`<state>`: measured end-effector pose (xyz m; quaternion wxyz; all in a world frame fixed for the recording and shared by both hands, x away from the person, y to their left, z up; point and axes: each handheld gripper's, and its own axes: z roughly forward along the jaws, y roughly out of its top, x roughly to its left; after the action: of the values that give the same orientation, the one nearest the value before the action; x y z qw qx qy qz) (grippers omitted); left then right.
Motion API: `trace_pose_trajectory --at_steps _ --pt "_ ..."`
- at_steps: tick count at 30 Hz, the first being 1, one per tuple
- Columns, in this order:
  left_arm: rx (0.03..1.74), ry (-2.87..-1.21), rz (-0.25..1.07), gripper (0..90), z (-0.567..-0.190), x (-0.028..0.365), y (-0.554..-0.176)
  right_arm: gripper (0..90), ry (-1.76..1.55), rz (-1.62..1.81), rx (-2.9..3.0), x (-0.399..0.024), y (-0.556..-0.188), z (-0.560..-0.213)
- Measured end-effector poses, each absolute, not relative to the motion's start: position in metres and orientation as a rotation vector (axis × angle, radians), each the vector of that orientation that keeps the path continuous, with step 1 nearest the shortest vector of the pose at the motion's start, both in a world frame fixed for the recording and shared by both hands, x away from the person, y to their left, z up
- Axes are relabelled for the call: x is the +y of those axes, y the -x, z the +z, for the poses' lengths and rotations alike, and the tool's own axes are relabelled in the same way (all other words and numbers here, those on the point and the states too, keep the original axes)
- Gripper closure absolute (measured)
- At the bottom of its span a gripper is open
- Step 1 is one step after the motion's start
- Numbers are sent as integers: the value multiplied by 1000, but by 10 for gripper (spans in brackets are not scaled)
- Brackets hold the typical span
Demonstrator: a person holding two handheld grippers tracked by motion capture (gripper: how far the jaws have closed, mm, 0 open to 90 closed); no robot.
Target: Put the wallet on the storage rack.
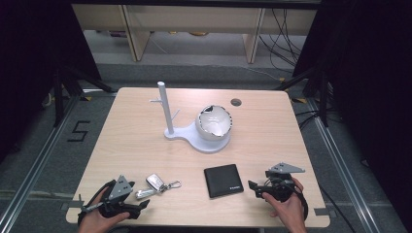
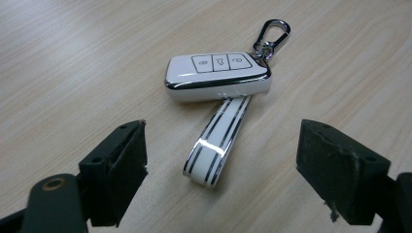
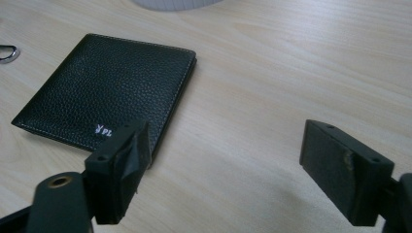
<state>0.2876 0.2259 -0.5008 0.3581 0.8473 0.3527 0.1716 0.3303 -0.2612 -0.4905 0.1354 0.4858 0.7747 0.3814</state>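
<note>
A white car key fob (image 1: 154, 181) (image 2: 216, 76) with a striped strap (image 2: 216, 141) and a metal clip (image 2: 272, 34) lies near the table's front left. My left gripper (image 1: 138, 208) (image 2: 221, 174) is open just short of the strap's end, nothing between its jaws. A black leather wallet (image 1: 223, 180) (image 3: 107, 90) lies flat at the front middle. My right gripper (image 1: 255, 188) (image 3: 223, 170) is open to the wallet's right, its left jaw over the wallet's near corner. A white stand (image 1: 165, 109) with a bowl-like dish (image 1: 214, 122) sits mid-table.
The wooden table (image 1: 131, 141) has a round cable hole (image 1: 236, 102) at the back right. The stand's white base (image 1: 206, 143) spreads under post and dish. Bare wood lies between the stand and the front objects. Dark floor and shelving lie beyond the table.
</note>
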Motion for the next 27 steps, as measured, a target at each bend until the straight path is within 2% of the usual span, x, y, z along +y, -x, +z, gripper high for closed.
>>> trace_pose_trajectory --at_steps 9,15,21,27 --pt "896 -2152 397 180 -495 216 -289 237 -1422 1163 2267 -265 -333 -488" --pt "875 -2140 378 198 -490 197 -294 248 -1438 1219 2265 -264 -336 -487" --pt "790 -2161 340 333 -483 168 -304 256 -1471 1266 2265 -264 -341 -487" --pt "681 -2197 304 538 -480 132 -320 278 -1462 1307 2279 -263 -343 -486"
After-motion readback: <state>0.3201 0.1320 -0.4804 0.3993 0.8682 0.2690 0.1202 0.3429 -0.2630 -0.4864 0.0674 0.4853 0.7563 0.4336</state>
